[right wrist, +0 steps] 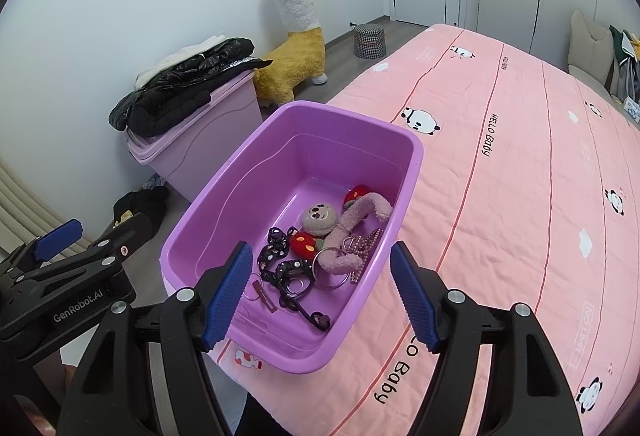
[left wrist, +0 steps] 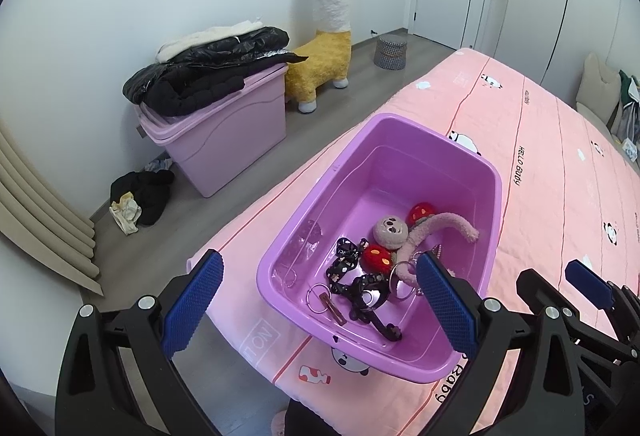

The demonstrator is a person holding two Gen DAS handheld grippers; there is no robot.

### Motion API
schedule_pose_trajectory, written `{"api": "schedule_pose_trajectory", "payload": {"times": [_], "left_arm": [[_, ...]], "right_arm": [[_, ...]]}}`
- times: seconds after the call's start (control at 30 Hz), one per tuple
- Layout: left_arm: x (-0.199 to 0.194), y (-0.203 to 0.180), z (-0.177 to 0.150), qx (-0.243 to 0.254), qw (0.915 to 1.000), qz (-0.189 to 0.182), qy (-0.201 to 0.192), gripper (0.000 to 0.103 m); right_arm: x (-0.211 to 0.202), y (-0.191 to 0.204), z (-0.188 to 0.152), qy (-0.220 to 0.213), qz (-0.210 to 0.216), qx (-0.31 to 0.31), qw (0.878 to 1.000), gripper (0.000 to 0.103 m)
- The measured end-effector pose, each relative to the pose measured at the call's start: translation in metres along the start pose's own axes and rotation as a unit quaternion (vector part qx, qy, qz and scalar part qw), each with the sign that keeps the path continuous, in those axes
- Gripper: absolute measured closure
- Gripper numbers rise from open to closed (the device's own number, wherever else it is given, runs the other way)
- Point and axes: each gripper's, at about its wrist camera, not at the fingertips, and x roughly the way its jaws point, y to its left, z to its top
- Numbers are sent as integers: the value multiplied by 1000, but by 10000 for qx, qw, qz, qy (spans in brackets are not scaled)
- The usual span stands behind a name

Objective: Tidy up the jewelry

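- Jewelry (right wrist: 304, 264) lies in a tangle on the floor of a purple tub (right wrist: 404, 196), crowded toward the tub's near end; that end sits at the corner of a pink bed (right wrist: 520, 196), within easy reach of both claws.
- The right claw (right wrist: 322, 296) hangs above the tub's near end with its blue pads spread wide and nothing between them. It seems set like this to come down over the pile and pick out one piece.
- The left claw (left wrist: 320, 304) is just as wide and also empty. Its left pad sits outside the tub's near corner and its right pad over the heap, so it straddles the rim.
- The two claws are side by side, near each other, both pointed down into the tub.
- In the pile: a black chain (right wrist: 280, 260) with pale dots, looped across several metal rings (right wrist: 294, 284); a brown clip (right wrist: 266, 294) beside a ring; a string of silver beads (right wrist: 364, 250) against the right wall.
- Soft charms lie farther in: a grey plush face (right wrist: 318, 216) with a long pink tail (right wrist: 360, 220) and two red knitted balls (right wrist: 304, 244), touching one another.
- Because the chain, rings and tail overlap, lifting one piece would likely drag its neighbours.
- No second tray or sorting spot is visible on the bed.
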Motion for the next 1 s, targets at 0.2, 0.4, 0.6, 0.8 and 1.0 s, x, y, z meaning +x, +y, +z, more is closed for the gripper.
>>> {"api": "schedule_pose_trajectory", "payload": {"times": [0.2, 0.4, 0.6, 0.8, 1.0], "left_arm": [[0, -1, 0, 1, 10000, -15, 4, 8], [-1, 0, 0, 7, 10000, -24, 4, 8], [-5, 2, 1, -5, 10000, -49, -40, 8], [-5, 1, 0, 22, 10000, -52, -41, 8], [-5, 1, -1, 24, 10000, -59, -35, 8]], "right_arm": [[-1, -1, -1, -5, -37, 25, 10000, 35], [-2, -1, 0, -9, -50, 37, 10000, 35], [-3, 1, -1, -28, -45, 4, 10000, 35], [-4, 1, -1, -43, -32, 2, 10000, 35], [-5, 2, -1, -43, -50, -3, 10000, 35]]}}
